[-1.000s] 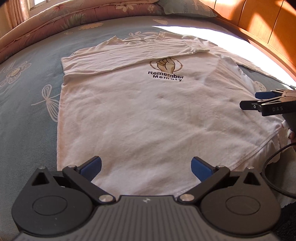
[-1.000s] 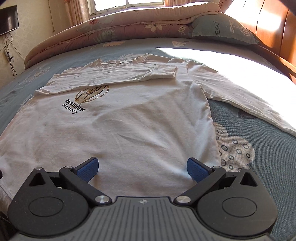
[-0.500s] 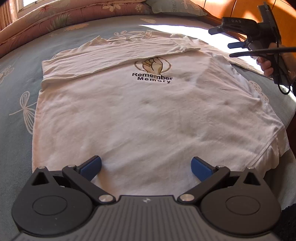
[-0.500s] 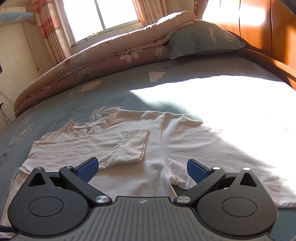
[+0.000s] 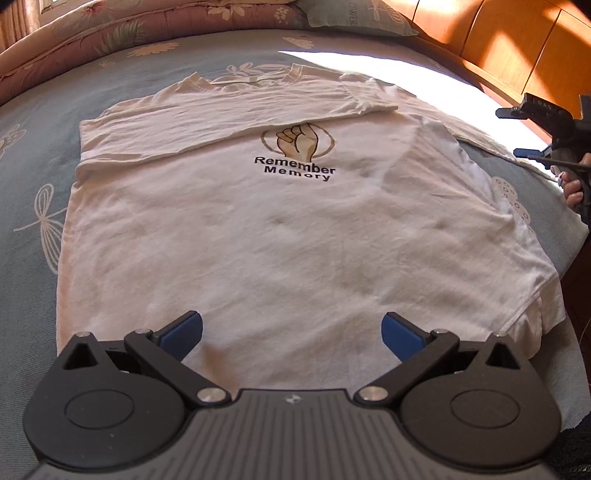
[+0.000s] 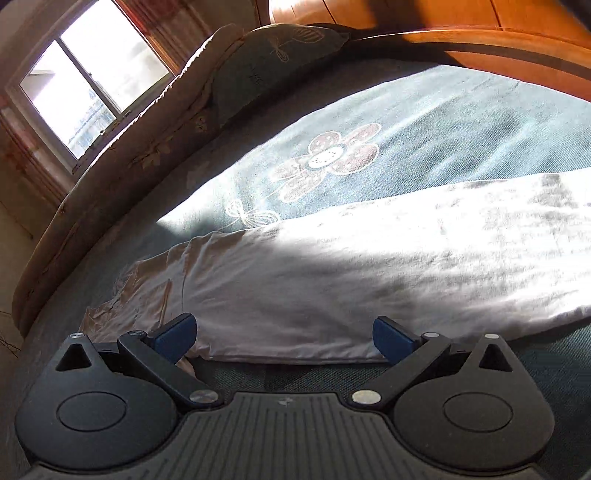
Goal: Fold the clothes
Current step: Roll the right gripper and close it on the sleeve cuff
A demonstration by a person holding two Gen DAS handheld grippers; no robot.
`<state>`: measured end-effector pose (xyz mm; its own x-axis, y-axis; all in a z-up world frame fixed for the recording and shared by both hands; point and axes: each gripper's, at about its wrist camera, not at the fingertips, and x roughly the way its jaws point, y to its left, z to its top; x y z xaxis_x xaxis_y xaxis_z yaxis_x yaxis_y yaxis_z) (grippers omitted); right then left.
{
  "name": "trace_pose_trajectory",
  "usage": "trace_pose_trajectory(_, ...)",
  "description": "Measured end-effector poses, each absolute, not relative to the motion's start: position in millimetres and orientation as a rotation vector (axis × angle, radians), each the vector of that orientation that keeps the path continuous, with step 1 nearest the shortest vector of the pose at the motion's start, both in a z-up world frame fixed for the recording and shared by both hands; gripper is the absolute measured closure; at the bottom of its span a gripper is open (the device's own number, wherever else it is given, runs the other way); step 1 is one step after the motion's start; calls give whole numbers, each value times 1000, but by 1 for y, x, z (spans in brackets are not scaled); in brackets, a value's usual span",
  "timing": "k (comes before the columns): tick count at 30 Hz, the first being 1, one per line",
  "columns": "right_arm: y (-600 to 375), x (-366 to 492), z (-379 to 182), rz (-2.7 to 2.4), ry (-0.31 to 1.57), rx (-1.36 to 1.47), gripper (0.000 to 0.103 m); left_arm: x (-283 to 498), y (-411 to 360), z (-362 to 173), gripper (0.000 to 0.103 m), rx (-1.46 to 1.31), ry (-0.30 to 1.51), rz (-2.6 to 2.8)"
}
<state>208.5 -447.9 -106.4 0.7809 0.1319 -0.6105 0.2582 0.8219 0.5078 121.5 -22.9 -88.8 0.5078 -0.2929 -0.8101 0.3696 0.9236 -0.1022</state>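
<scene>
Writing on the shirt: the white t-shirt (image 5: 295,236) is showing "Remember Memory" in black under a fist logo (image 5: 297,142), sitting around 12 o'clock from the left gripper.
Other writing: the pillow (image 5: 354,16) is carrying some lettering, too cut off to read.
Shirt spot: it's lying flat, front up, on the blue flowered bedsheet (image 5: 33,147), one sleeve folded across the chest, the other sleeve (image 6: 369,273) stretching out flat in the sun.
Left gripper (image 5: 291,330): hanging over the hem, fingers spread wide, pinching nothing.
Right gripper (image 6: 282,334): hovering at the sleeve edge, fingers spread too, empty.
Around: rolled quilt (image 6: 122,162) and window (image 6: 92,88) at 11 o'clock in the right view, wooden headboard (image 5: 498,51) at 2 o'clock in the left view.
</scene>
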Motion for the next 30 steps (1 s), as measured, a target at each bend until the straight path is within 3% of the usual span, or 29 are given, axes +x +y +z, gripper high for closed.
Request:
trace_pose_trajectory(8,-509,177,-110,-293,646,690,0,116,-43,-78,1,105,938,-438)
trace_pose_trajectory(17,-542,96,-119,-304,437,939,0,110,-60,-76,1,136,927,-463)
trace_pose_trajectory(30,-574,94,-150,-339,287,1120,0,114,-65,-77,1,123,946,-431)
